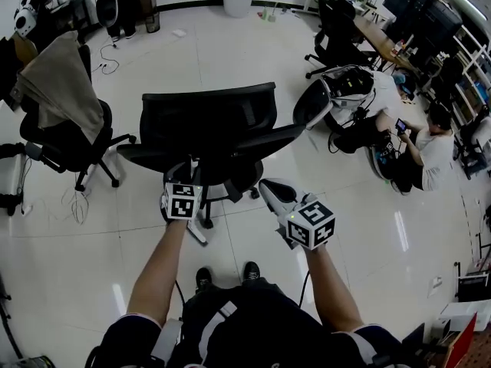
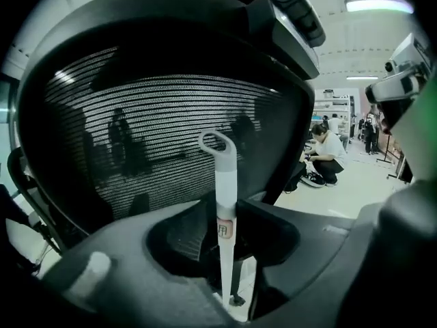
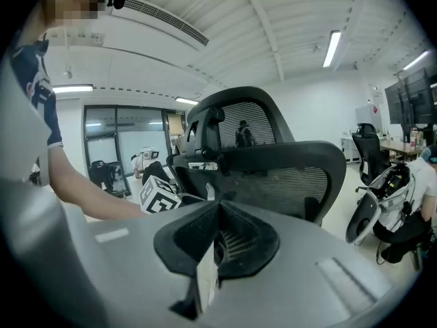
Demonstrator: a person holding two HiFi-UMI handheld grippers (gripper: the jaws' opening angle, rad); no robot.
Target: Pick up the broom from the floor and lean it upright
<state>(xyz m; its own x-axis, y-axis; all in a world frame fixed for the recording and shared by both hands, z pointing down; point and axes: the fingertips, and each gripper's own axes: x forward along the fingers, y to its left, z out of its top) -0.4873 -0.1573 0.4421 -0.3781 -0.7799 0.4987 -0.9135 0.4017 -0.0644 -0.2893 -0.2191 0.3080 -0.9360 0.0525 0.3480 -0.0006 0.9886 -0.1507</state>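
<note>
White plastic broom handle [image 2: 226,203], hang loop [image 2: 218,142] on top, is standing pretty much upright between the left tongs [image 1: 184,184], propped against the mesh back of the black office chair [image 1: 211,121]. It runs down toward the floor [image 1: 230,52], brush head out of sight. Left tongs are spread wide, pads off the handle, so it looks to be resting on its own. Right tongs [image 1: 270,188] are pinched together with nothing in them, just beside. My guess: a thin stiff tube, light, smooth and a bit slippery, so it could slide along the mesh. If it needs regrabbing, take the shaft around the sticker [image 2: 224,229].
</note>
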